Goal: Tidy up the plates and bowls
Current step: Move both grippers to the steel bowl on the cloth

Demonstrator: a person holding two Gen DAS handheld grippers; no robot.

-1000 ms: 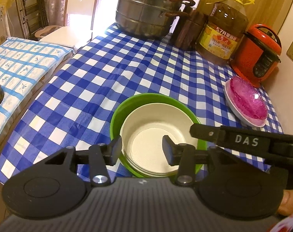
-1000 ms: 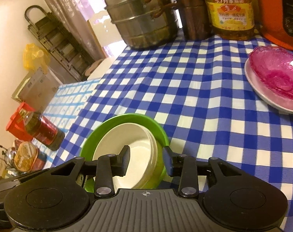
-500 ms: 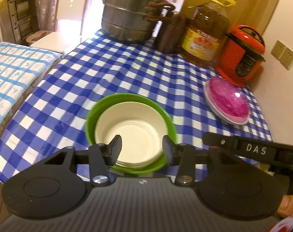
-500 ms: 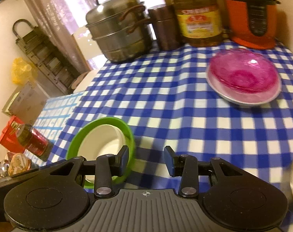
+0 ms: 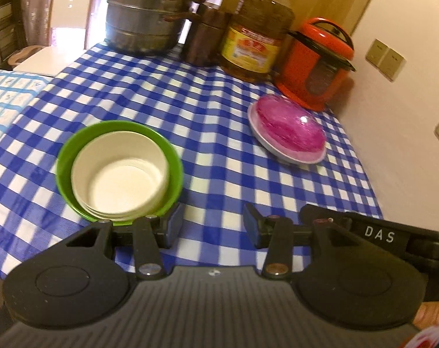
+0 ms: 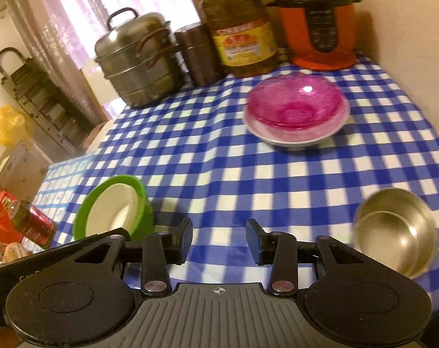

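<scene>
Both my tools released above the checkered counter

My left tool and right tool grip nothing (cream bowls nested in the green bowl; steel bowl apart).

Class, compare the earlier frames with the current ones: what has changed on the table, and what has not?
Both tools, left and right, pulled back from the cream bowl nested in the green bowl, their jaws open and empty. A steel bowl came into view. The pink glass dish stayed put.
</scene>
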